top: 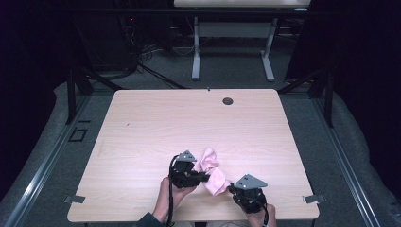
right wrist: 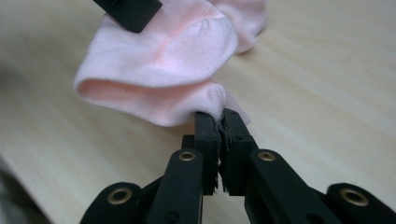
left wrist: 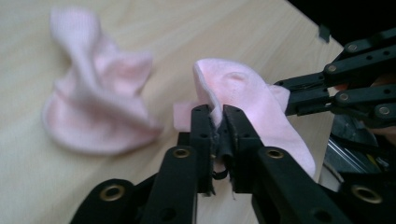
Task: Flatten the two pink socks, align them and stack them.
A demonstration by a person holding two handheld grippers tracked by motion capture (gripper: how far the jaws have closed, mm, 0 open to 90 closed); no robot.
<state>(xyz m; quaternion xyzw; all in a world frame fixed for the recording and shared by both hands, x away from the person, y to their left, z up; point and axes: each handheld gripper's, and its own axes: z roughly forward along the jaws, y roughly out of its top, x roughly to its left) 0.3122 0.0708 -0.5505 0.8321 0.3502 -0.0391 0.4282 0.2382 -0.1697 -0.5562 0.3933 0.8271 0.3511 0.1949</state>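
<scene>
An edge of the pink sock (right wrist: pixel 163 70) is pinched between the closed jaws of the right gripper (right wrist: pixel 219 122) above the wooden table (right wrist: pixel 327 70); its far side is gripped by the left gripper (right wrist: pixel 128 11).

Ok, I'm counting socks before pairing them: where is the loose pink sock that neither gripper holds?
In the high view the loose sock lies on the table near its front edge, just beyond the held sock, right of the left gripper.
</scene>
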